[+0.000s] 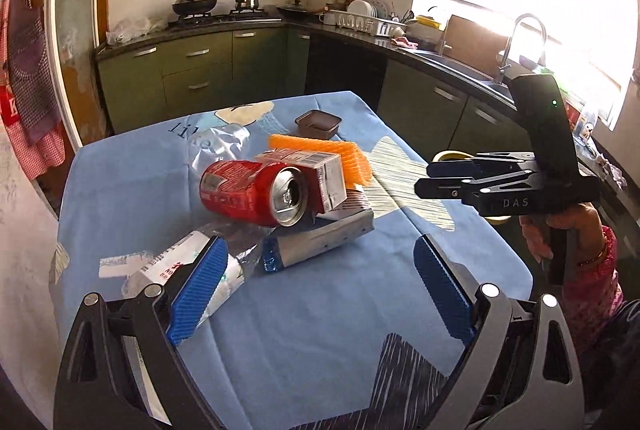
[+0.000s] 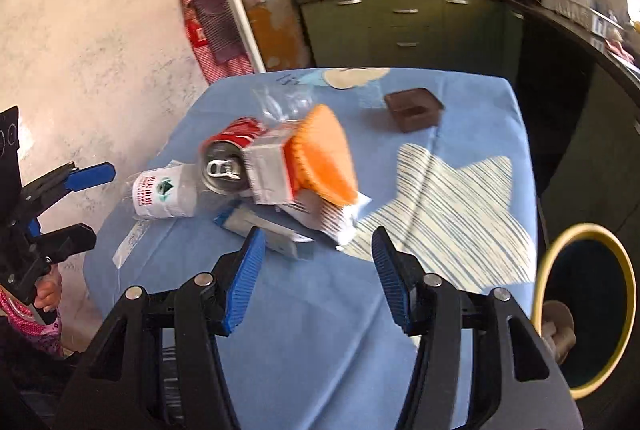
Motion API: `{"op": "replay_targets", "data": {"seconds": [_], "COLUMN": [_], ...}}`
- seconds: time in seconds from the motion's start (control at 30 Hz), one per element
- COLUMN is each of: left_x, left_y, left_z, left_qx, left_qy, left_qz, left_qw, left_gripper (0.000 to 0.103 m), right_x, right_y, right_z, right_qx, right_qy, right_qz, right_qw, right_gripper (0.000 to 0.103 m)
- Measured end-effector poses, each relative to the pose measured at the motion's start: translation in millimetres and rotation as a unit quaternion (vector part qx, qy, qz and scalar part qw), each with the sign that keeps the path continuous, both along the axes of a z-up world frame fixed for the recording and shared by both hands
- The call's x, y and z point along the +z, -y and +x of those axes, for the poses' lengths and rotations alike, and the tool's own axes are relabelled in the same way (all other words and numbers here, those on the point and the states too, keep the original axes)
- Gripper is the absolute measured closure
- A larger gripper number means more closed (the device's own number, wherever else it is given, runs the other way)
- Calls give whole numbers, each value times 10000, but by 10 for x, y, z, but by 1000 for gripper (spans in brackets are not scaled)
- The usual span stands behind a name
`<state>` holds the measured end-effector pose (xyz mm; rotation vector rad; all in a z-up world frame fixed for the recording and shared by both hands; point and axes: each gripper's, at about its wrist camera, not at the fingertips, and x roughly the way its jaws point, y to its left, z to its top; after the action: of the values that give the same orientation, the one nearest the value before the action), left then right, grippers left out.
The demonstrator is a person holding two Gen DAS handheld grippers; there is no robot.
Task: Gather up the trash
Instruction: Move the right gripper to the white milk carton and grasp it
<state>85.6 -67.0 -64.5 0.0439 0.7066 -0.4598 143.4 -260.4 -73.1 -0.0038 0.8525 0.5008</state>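
The left gripper [image 1: 320,286] stands wide, nothing between its blue pads [image 1: 198,290], angled down over the blue tablecloth [image 1: 320,310]. The right gripper [image 2: 318,278] is about half open and empty, pointing down likewise; a hand [image 1: 560,230] grips its handle at the right edge. The trash pile lies mid-frame: red can [image 1: 244,196], carton [image 1: 316,174], orange foam [image 1: 320,150]. A yellow-rimmed bin [image 2: 584,306] sits lower right.
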Motion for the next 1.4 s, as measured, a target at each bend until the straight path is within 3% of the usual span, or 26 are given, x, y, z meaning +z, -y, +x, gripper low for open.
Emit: {"op": "replay_targets", "data": {"seconds": [0.17,0.53,0.73,1.1,1.4], "left_x": [-55,-118,-186,-251,-273], "left_y": [-169,-281,-316,-276,-249], "left_z": [-62,-51,-4,17,39], "left_qx": [21,57,79,25,-22], "left_qy": [-13,-48,-156,-252,-268], "left_qz": [-96,-201,-230,-243,-232], "left_qw": [10000,9998,9996,9994,9994], "left_gripper": [10,10,10,10,10], "right_x": [-55,-245,-224,-300,-70], "right_y": [-402,-724,-744,-755,-573], "right_z": [98,435,526,704,511], "right_qx": [268,-36,-265,-243,-322], "right_qy": [-9,-32,162,24,189], "right_qz": [-169,-491,-673,-503,-132], "right_qw": [9995,9988,9973,9984,9992], "right_gripper": [52,55,65,66,66]}}
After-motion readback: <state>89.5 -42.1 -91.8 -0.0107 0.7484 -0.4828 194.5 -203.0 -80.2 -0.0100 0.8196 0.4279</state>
